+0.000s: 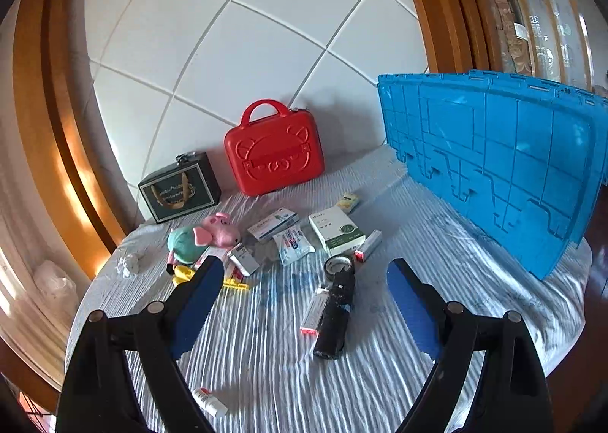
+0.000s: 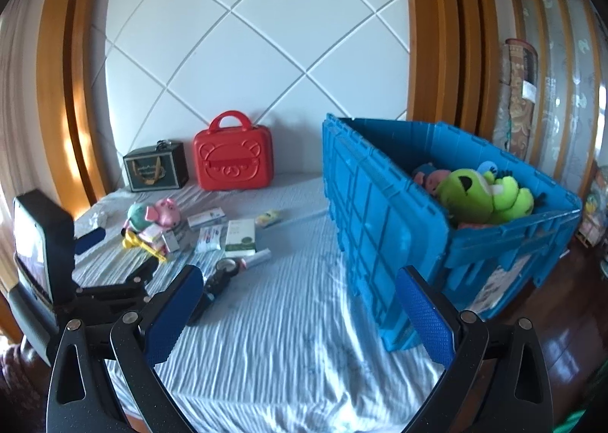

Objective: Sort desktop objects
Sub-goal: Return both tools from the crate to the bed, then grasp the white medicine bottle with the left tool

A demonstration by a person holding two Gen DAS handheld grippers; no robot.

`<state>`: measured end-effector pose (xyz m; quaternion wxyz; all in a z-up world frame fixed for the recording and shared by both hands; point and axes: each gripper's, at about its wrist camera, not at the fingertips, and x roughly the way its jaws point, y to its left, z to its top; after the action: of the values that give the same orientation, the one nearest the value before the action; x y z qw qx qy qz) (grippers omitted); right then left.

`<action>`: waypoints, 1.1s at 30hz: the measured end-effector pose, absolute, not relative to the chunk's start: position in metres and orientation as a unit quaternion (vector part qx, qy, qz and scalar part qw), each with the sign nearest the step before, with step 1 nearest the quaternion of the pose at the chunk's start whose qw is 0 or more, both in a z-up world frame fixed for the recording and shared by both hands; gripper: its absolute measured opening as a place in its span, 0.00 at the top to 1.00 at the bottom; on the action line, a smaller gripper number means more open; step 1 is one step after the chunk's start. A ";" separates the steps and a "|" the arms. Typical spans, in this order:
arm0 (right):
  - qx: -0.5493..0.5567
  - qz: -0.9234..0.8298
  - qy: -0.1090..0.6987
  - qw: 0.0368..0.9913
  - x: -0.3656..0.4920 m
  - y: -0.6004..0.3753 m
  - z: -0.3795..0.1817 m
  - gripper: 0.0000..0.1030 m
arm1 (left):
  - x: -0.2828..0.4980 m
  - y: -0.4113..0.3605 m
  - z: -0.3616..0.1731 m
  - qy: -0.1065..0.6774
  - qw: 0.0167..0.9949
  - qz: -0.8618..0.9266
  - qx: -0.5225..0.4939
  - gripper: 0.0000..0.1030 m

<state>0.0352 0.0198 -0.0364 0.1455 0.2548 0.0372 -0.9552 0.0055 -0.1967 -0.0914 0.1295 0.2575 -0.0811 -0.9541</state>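
Two grippers, both wide open and holding nothing: the left gripper (image 1: 306, 294) hovers over the clutter on the white cloth (image 1: 266, 364), the right gripper (image 2: 300, 303) over bare cloth beside the blue crate (image 2: 380, 205). Likely step: approach for a first pick. The nearest thing to the left jaws is the black cylinder (image 1: 335, 315), lying flat between the finger lines and touching a small white tube (image 1: 313, 313) alongside. Its long axis runs roughly toward and away from the camera, tilted slightly, with the far end at a tape roll (image 1: 339, 265). A good grasp probably means closing across the short width, mid-body, and avoiding the tube. Boxes (image 1: 336, 229), a sachet (image 1: 292, 245) and a pig plush (image 1: 212, 233) lie farther back, with a red case (image 1: 273, 153) and a dark box (image 1: 178, 189) at the wall. The crate already holds plush toys (image 2: 486, 193), so soft toys likely go there.
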 end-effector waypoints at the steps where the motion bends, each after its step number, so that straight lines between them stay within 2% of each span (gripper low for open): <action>1: 0.260 -0.953 0.037 0.150 0.032 0.015 -0.039 0.01 | 0.007 -0.203 -0.096 -0.077 0.133 -0.953 0.261 0.14; 12: 0.268 -0.933 0.062 0.230 -0.006 -0.082 -0.077 0.01 | 0.041 -0.303 -0.146 -0.052 0.212 -0.927 0.306 0.14; 22: 0.363 -0.881 0.096 0.288 -0.036 -0.157 -0.166 0.01 | 0.067 -0.362 -0.247 0.083 0.246 -0.873 0.412 0.14; 26: 0.386 -0.872 0.102 0.283 -0.043 -0.159 -0.186 0.01 | 0.066 -0.384 -0.269 0.144 0.263 -0.855 0.422 0.14; 30: 0.406 -0.861 0.108 0.289 -0.054 -0.159 -0.204 0.01 | 0.051 -0.400 -0.280 0.158 0.272 -0.846 0.430 0.14; 32: 0.411 -0.858 0.109 0.287 -0.059 -0.162 -0.210 0.01 | 0.045 -0.406 -0.286 0.166 0.270 -0.841 0.439 0.20; 33: 0.412 -0.858 0.111 0.287 -0.062 -0.164 -0.214 0.02 | 0.043 -0.408 -0.289 0.168 0.267 -0.840 0.441 0.28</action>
<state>-0.0620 -0.1639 -0.2139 0.2870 0.4122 0.1113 -0.8575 0.0434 -0.4083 -0.2885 0.2671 0.4413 0.1685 -0.8399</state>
